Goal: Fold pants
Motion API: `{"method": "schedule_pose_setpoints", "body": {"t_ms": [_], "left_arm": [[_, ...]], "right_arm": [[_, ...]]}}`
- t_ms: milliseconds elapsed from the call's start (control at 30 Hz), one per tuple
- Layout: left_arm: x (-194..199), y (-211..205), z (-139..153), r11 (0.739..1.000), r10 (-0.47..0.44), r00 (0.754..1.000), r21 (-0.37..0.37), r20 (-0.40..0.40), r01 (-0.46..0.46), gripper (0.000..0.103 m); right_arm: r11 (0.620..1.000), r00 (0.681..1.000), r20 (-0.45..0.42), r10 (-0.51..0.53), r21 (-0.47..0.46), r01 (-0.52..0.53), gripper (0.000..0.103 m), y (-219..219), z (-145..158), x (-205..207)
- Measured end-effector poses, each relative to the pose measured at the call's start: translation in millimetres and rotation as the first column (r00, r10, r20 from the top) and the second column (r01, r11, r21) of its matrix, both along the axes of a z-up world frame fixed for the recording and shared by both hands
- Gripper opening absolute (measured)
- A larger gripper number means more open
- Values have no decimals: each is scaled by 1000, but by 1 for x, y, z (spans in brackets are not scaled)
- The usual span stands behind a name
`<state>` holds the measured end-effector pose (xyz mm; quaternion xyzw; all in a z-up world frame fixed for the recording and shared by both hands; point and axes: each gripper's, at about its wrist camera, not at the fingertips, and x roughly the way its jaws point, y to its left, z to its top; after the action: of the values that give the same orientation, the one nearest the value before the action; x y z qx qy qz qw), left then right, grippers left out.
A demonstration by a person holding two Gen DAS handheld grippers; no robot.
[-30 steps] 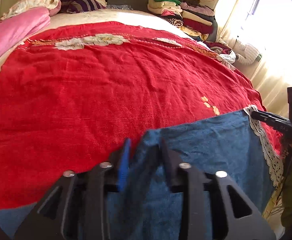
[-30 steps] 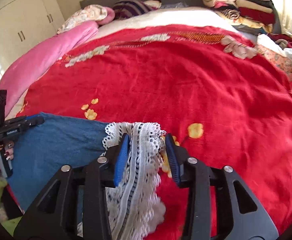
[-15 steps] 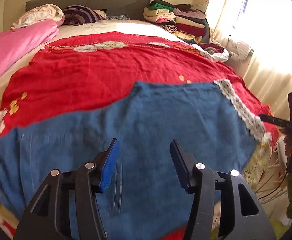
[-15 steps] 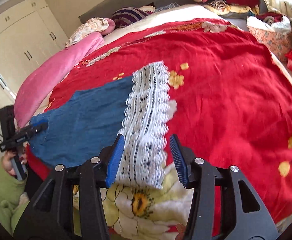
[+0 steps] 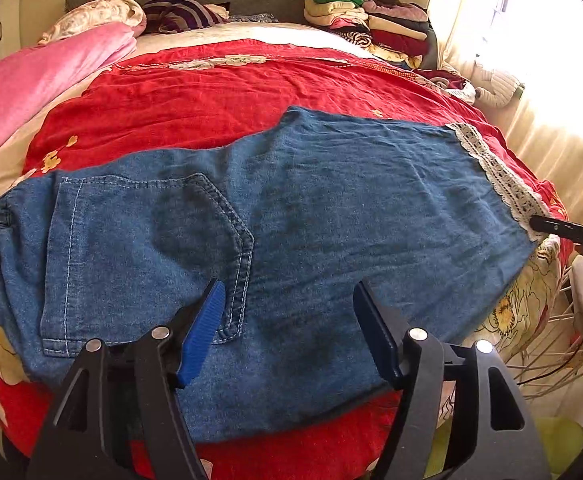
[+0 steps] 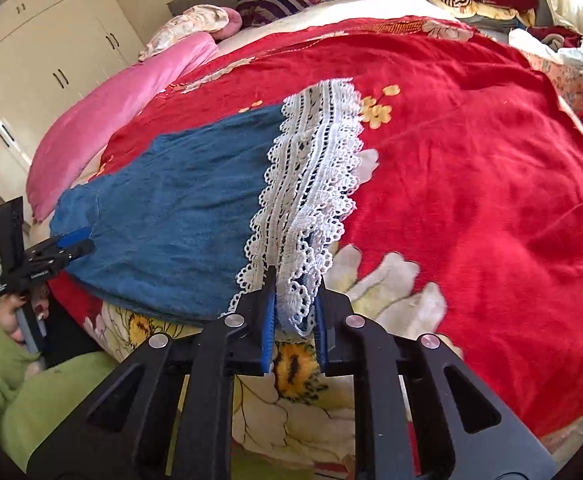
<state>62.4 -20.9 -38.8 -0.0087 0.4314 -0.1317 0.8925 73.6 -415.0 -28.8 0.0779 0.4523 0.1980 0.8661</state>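
Jeans [image 5: 331, 216] lie flat on the red bedspread [image 5: 211, 92]; my right gripper [image 6: 293, 312] pinches the lace hem [image 6: 311, 168], my left gripper [image 5: 287, 320] hangs wide, so I should lift slowly and fold evenly.

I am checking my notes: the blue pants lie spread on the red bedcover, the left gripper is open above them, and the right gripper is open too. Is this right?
Not quite. The right gripper is shut on the lace hem of the pants, as the right wrist view shows. The left gripper is open above them, on the red bedcover.
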Motion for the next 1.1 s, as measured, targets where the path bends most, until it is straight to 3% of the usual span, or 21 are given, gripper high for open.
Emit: {"method": "schedule_pose_setpoints", "body": {"t_ms": [133, 333, 433, 467, 500, 700, 867, 967, 1100], "left_arm": [[2, 4, -3, 1000, 17, 1000, 5, -10, -17, 65], [3, 6, -6, 1000, 17, 1000, -1, -19, -17, 65], [3, 6, -6, 1000, 20, 1000, -4, -17, -20, 65], [2, 6, -5, 1000, 22, 1000, -5, -16, -22, 65], [1, 6, -5, 1000, 25, 1000, -4, -15, -25, 66], [-10, 13, 14, 998, 54, 998, -28, 41, -53, 68], [-6, 18, 33, 997, 75, 993, -29, 87, -73, 71], [8, 10, 38, 997, 65, 994, -41, 83, -62, 71], [31, -15, 35, 1000, 0, 997, -3, 81, 1, 75]], "right_arm": [[995, 1000, -12, 15, -103, -16, 10, 7, -11, -3], [996, 1000, -19, -6, -88, 5, 15, -2, -19, -1], [997, 999, -24, -22, -72, 20, 22, -6, -13, -2], [996, 999, -21, -33, -82, 31, 28, -7, -10, -3], [994, 999, -14, -46, -99, 45, 37, -7, -7, -3], [988, 989, 135, -67, -130, 85, 43, -2, 27, -18], [990, 975, 220, 26, -141, 5, 50, 31, 43, -17], [985, 971, 215, 105, -156, -72, 51, 65, 37, -6], [973, 963, 190, 190, -166, -159, 54, 107, 28, 7]]}}
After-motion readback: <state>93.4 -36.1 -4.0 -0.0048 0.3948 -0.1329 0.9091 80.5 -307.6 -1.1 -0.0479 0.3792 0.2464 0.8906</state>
